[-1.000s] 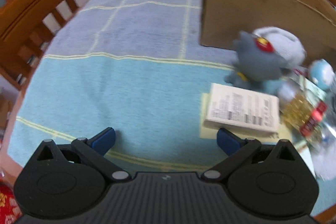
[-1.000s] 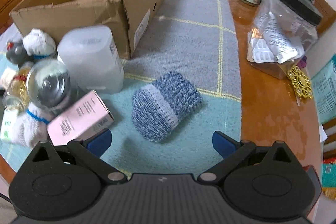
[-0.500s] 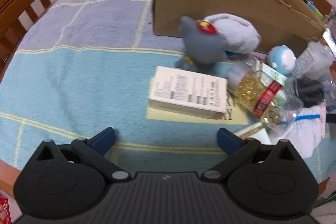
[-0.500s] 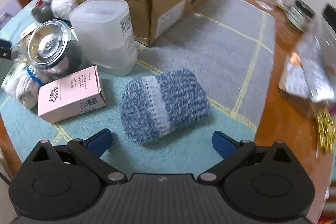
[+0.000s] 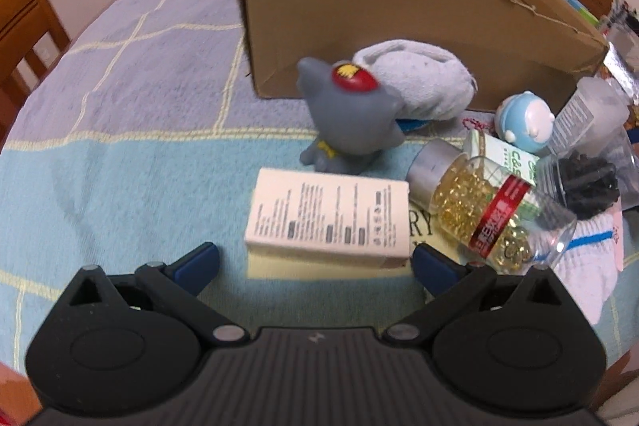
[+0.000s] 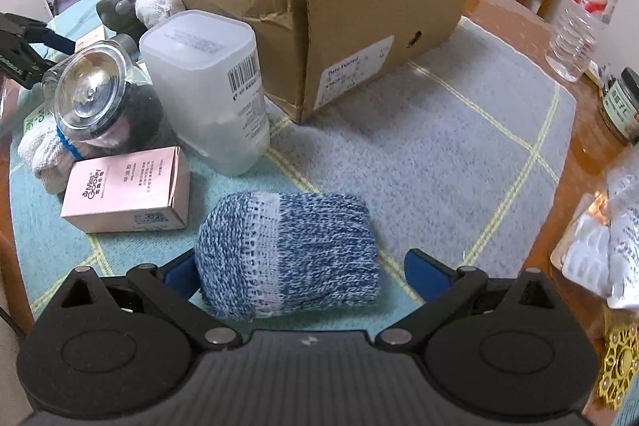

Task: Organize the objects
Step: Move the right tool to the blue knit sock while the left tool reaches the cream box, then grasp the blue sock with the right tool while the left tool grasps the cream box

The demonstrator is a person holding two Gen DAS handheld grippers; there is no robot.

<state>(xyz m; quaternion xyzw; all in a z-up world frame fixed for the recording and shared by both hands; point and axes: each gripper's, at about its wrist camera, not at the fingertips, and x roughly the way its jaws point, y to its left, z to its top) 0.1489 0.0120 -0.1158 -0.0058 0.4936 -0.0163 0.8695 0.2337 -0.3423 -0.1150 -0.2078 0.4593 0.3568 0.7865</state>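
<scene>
Both jaws wide; blue knit sock (image 6: 289,252) between right ones (pink box (image 6: 127,190) beside).

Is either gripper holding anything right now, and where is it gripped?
Nothing is held. The left gripper is open in front of the white box; the right gripper is open around the knitted roll, not clamped.

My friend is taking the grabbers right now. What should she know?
Left gripper: open, holding nothing, right in front of the white box.
Right gripper: open, fingers either side of the blue knitted sock roll, not squeezing it.
Cardboard box: what shows of its inside looks empty.
Grey plush toy, capsule bottle and pink box lie on the cloth outside it.
Done: nothing packed that I can see. Left: everything.
</scene>
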